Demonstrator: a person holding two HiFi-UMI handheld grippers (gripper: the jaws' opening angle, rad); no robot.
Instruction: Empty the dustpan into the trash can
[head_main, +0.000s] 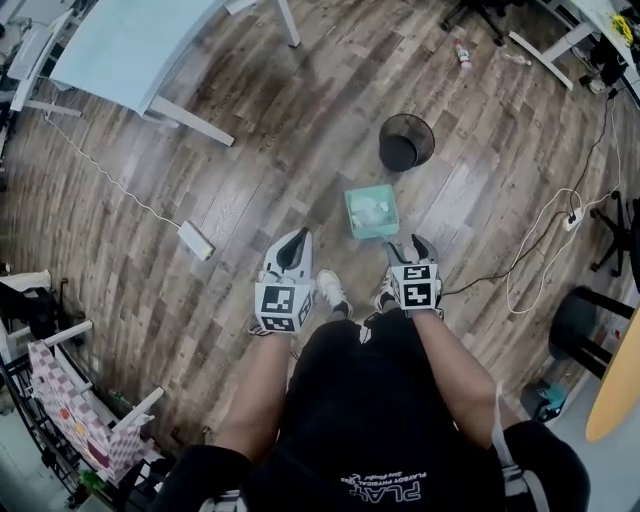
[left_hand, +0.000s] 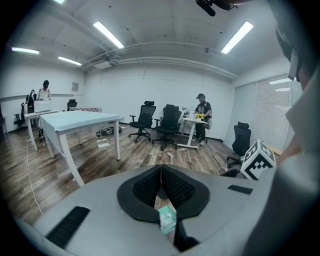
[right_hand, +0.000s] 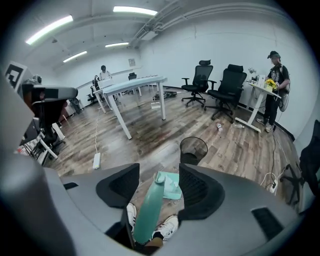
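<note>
Standing between right tongs (right_hand: 159, 186), seemingly untouched: dustpan (right_hand: 149, 212)

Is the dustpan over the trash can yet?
No, in the head view the dustpan sits short of the trash can, with a clear gap between them.

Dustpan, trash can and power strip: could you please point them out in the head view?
Dustpan (head_main: 351, 214), head view, left wall.
Trash can (head_main: 424, 133), head view, mesh wall.
Power strip (head_main: 195, 240), head view, middle.
</note>
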